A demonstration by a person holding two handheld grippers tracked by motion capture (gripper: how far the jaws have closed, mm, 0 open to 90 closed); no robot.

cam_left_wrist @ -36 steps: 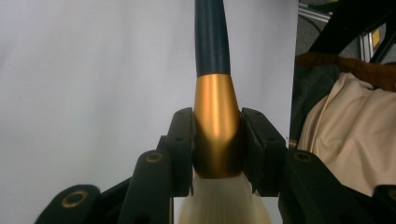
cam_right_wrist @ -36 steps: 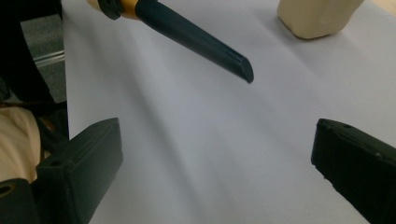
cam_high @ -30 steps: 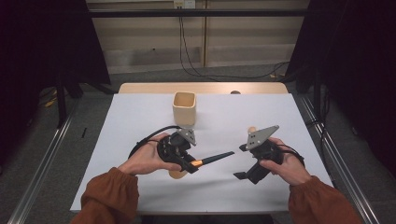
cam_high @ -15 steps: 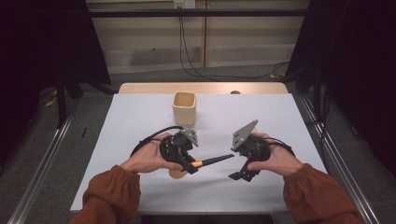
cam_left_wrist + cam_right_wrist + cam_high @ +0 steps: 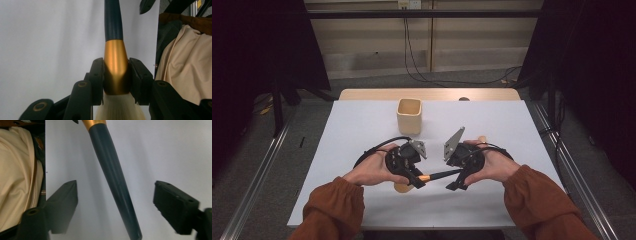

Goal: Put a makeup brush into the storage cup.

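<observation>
A brush with a dark handle [image 5: 446, 174], a gold ferrule [image 5: 116, 62] and pale bristles [image 5: 117, 108] is held level over the white table [image 5: 362, 125]. My left gripper [image 5: 414, 176] is shut on the ferrule, one pad on each side [image 5: 97, 75]. My right gripper [image 5: 457, 179] faces it from the right. The handle [image 5: 112, 175] runs slantwise between its jaws. Those jaws have just been closing, but the right gripper [image 5: 116, 195] is open, with a gap between each pad [image 5: 67, 195] and the handle.
A pale wooden cup [image 5: 409, 115] stands upright at the back middle of the table. A wooden strip [image 5: 427, 94] edges the far side. Metal rails [image 5: 257, 180] run along the floor on both sides. The person's beige garment [image 5: 185, 65] lies near the front edge.
The right hand has moved left to the brush, and its jaws now straddle the handle's free end and stand narrower. The left hand and the brush have stayed still.
</observation>
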